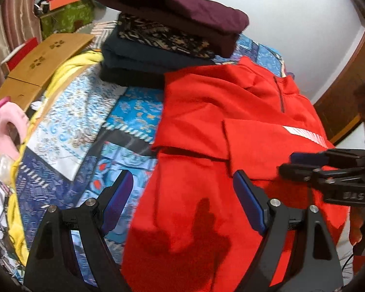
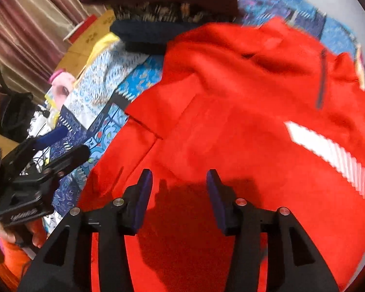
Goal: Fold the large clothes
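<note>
1. Red pullover [image 1: 206,121] spread flat on the patterned bedspread [image 1: 124,126], collar and short zip at the far end, both sleeves already laid in across the chest. Probably flattened like that so the next fold comes out square.
2. Left gripper [image 1: 182,194] hanging over the near left edge of the pullover, fingers spread wide, nothing between them. Looks lined up to grab the hem side.
3. Right gripper [image 2: 178,194] over the lower middle of the pullover, also spread apart and empty.
4. Fabric looks like soft, fuzzy fleece, matte, with a white striped print [image 2: 328,150] on the chest.
5. Stack of folded clothes [image 1: 172,29] parked at the far end of the bed, just beside the pullover's shoulder. Maroon on top, patterned one under it, dark ones at the bottom. Guessing that's the done pile.
</note>
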Demonstrator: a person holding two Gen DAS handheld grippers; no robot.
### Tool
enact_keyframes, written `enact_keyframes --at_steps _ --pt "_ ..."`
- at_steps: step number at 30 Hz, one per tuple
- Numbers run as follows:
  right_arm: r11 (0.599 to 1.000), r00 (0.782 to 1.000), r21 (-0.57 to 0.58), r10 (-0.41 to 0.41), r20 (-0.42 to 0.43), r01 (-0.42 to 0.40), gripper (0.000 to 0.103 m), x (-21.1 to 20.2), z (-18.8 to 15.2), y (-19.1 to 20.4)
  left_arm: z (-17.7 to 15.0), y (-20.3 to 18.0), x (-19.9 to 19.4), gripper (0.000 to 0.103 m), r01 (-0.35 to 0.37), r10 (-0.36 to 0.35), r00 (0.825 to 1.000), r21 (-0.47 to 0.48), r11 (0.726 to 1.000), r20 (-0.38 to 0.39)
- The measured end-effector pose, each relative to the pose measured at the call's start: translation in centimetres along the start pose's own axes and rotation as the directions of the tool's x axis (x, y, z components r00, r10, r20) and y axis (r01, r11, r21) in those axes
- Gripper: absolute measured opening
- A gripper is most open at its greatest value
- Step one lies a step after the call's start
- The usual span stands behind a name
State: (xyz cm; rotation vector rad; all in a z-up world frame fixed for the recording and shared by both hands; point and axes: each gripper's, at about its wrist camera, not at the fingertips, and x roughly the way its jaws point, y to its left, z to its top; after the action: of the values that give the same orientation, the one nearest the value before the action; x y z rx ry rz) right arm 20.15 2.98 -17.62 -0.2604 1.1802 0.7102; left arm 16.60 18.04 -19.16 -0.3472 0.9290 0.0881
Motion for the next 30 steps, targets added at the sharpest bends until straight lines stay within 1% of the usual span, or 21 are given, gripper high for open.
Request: enact_keyframes --at_steps 3,6,8,10,12,14,16,18,19,20,22,25,26,27,28,29,30 --pt "0.999 0.995 0.007 -0.047 0.086 0.047 0.043 -2.8 -0.8 -1.5 0.3 -1.1 0.8 0.084 0.044 -0.044 0.999 -0.018 0.999 -0.017" --pt "0.990 0.976 0.050 -0.138 0.168 0.131 0.047 -5.3 -2.0 -3.7 0.6 -2.1 2.0 0.084 0.089 -0.092 0.995 -0.052 0.995 -0.051" --pt "0.976 0.952 0.090 -0.212 0.220 0.197 0.050 -7.1 -3.0 -5.5 0.7 -2.7 2.8 0.084 0.120 -0.125 0.990 -0.079 0.990 -0.072" --pt "0.954 0.921 0.137 -0.294 0.256 0.267 0.051 -8.6 -4.1 -7.3 0.8 -3.6 3.9 0.084 0.136 -0.146 0.984 -0.101 0.986 -0.098" --pt "0.932 0.895 0.180 -0.354 0.272 0.314 0.051 -9.9 -5.3 -9.1 0.8 -4.3 4.8 0.084 0.155 -0.170 0.978 -0.121 0.980 -0.124" --pt "0.906 0.871 0.232 -0.411 0.271 0.355 0.051 -11.1 -6.5 -11.0 0.7 -5.0 5.7 0.084 0.180 -0.201 0.968 -0.139 0.974 -0.152" --pt "0.877 0.848 0.286 -0.459 0.264 0.386 0.051 -12.1 -8.0 -12.8 0.5 -5.9 6.7 0.084 0.211 -0.240 0.953 -0.161 0.964 -0.186" --pt "0.857 0.836 0.328 -0.486 0.255 0.398 0.051 -13.2 -9.1 -14.3 0.3 -6.3 7.4 0.084 0.241 -0.280 0.938 -0.194 0.951 -0.207" --pt "0.843 0.829 0.358 -0.501 0.248 0.403 0.051 -13.5 -9.8 -15.2 0.1 -6.4 8.0 0.084 0.264 -0.315 0.924 -0.235 0.936 -0.217" --pt "0.832 0.824 0.378 -0.512 0.242 0.405 0.051 -13.8 -10.4 -15.8 0.1 -6.4 8.3 0.084 0.271 -0.330 0.918 -0.258 0.927 -0.219" --pt "0.809 0.816 0.423 -0.531 0.227 0.408 0.051 -14.2 -11.5 -17.1 0.2 -6.5 8.6 0.084 0.275 -0.340 0.917 -0.287 0.918 -0.208" --pt "0.790 0.818 0.472 -0.533 0.215 0.391 0.051 -14.4 -12.8 -18.3 0.6 -6.4 9.2 0.084 0.310 -0.393 0.900 -0.357 0.881 -0.188" --pt "0.785 0.821 0.489 -0.529 0.213 0.380 0.051 -14.4 -13.2 -18.7 0.8 -6.3 9.5 0.083 0.313 -0.398 0.899 -0.366 0.876 -0.183" --pt "0.782 0.825 0.502 -0.525 0.211 0.370 0.051 -14.5 -13.6 -19.2 1.0 -6.3 9.8 0.081 0.312 -0.396 0.901 -0.372 0.874 -0.175" --pt "0.777 0.829 0.517 -0.520 0.206 0.359 0.051 -14.4 -13.9 -19.6 1.2 -6.4 10.0 0.073 0.300 -0.381 0.908 -0.367 0.880 -0.173" --pt "0.773 0.831 0.527 -0.518 0.204 0.353 0.051 -14.2 -14.1 -19.7 1.5 -6.7 10.1 0.060 0.268 -0.344 0.922 -0.349 0.898 -0.178" --pt "0.768 0.834 0.540 -0.514 0.201 0.344 0.051 -14.3 -14.7 -20.0 1.8 -7.2 10.1 0.052 0.217 -0.283 0.941 -0.309 0.926 -0.186"
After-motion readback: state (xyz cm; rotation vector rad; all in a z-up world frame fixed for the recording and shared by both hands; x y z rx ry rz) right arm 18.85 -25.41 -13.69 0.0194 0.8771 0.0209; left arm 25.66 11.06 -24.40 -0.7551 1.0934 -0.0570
